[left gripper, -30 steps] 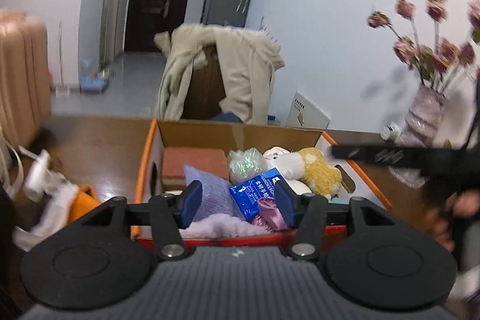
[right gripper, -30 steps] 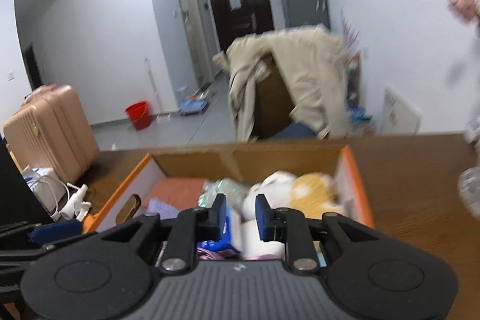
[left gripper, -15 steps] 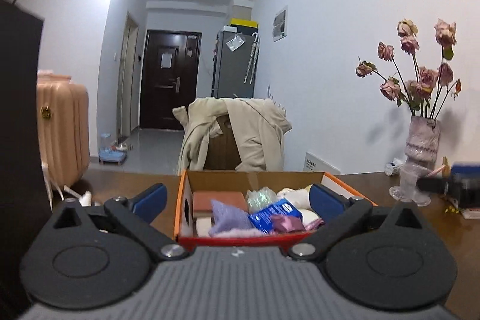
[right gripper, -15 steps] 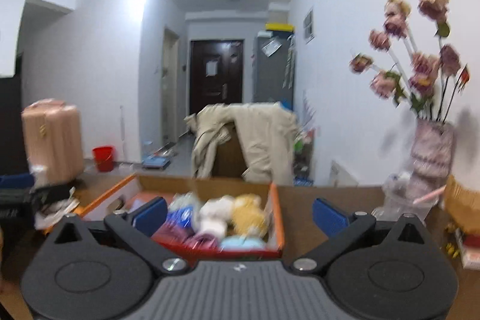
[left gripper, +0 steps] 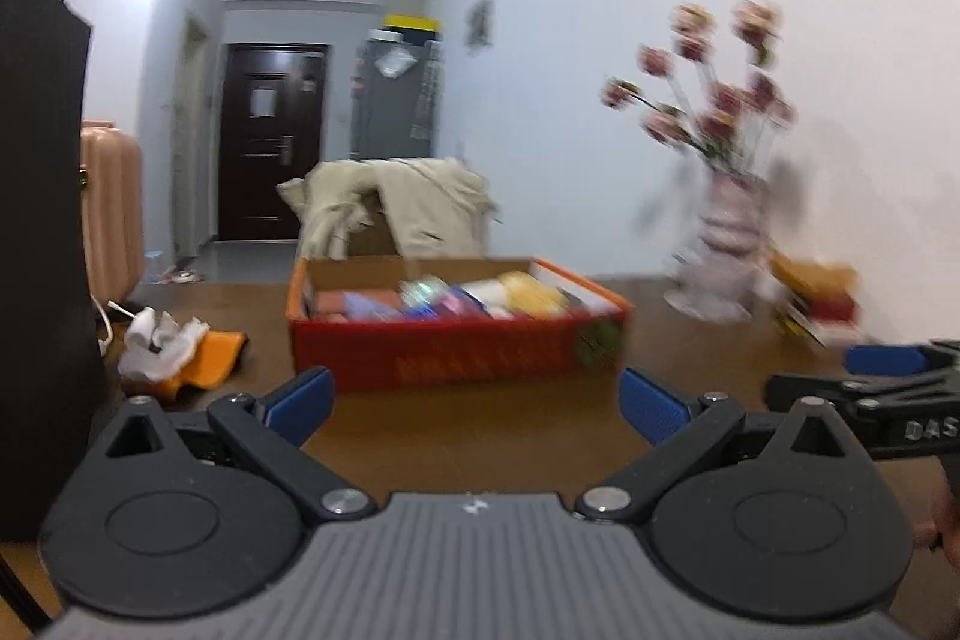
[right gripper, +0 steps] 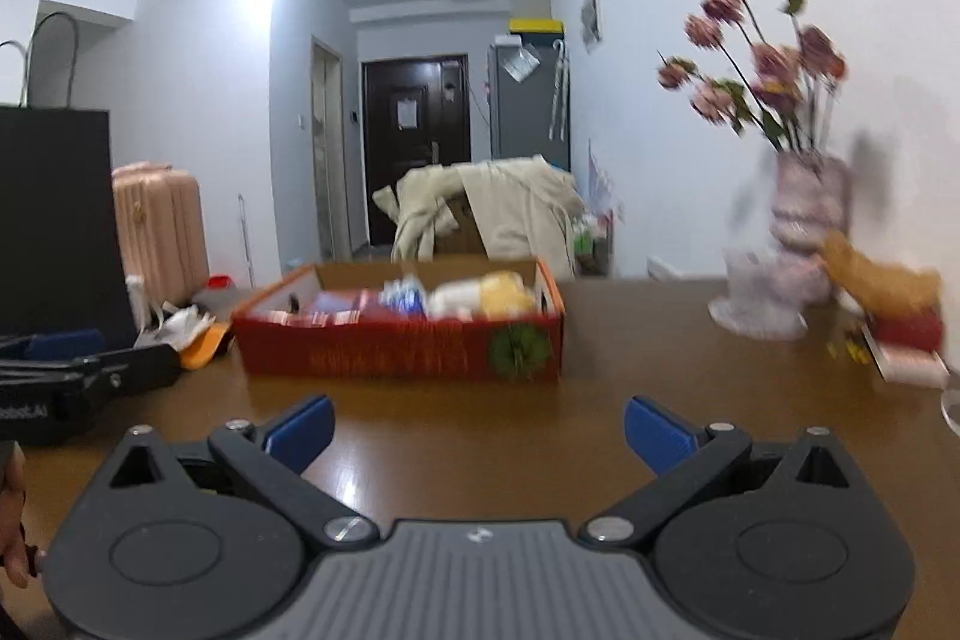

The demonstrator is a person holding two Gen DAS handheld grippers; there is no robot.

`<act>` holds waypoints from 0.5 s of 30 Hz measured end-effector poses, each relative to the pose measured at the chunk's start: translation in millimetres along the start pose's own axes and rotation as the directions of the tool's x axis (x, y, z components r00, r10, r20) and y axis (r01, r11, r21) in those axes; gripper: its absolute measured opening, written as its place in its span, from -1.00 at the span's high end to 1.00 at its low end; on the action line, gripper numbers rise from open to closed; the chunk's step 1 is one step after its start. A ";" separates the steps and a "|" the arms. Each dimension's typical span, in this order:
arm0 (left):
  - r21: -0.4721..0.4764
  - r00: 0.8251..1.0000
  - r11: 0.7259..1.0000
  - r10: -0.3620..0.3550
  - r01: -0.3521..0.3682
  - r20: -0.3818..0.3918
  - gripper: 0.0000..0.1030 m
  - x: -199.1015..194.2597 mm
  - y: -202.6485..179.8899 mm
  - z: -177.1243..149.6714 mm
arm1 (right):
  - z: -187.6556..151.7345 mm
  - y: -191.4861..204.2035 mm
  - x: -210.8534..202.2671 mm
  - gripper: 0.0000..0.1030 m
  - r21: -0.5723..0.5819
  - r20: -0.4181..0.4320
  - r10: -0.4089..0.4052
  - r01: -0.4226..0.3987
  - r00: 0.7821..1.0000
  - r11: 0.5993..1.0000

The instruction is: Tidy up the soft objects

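Both sets of jaws are spread wide right now with nothing between them; they've just been opening up, and the last couple of readings look settled. From my seat the left gripper [left gripper: 474,400] and the right gripper [right gripper: 477,430] both sit low over the brown worktop [right gripper: 600,400], well back from the red cardboard box [right gripper: 396,340]. That box is standing on the worktop, open on top and stuffed with the soft objects [left gripper: 456,301]: I can make out something yellow and fluffy [right gripper: 507,295], a blue packet [right gripper: 408,298] and some purplish fabric, but the left view is pretty blurred so I won't swear to the rest. A vase of pink flowers [right gripper: 804,214] stands off to the right by the wall, with some books or packets beside it. On the left there's a black paper bag [left gripper: 42,220] and a crumpled white and orange heap [left gripper: 174,346]. Each camera catches the other gripper at its edge.
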State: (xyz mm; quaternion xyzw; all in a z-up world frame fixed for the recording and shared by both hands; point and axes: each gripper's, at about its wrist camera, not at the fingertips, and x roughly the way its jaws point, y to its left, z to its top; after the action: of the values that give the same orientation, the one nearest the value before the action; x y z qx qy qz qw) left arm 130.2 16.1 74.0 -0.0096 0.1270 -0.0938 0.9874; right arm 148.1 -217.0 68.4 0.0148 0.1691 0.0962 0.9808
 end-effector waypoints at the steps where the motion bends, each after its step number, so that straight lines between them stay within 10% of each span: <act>1: 0.010 1.000 1.000 0.007 -0.007 0.008 -1.00 -12.9 -5.3 -6.5 | -9.7 0.6 -11.1 -1.00 0.007 -0.003 -0.001 0.001 1.000 1.000; 15: -0.076 0.996 0.994 0.083 -0.080 0.034 -1.00 -88.0 -9.9 -69.4 | -81.7 14.2 -79.4 -1.00 0.028 0.107 -0.073 0.070 0.992 0.997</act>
State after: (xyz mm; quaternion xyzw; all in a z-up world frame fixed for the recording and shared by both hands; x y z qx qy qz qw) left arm 27.3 23.2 29.1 -0.0431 0.1123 -0.0482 0.9916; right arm 44.8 -218.7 18.3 0.0255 0.1172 0.0580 0.9911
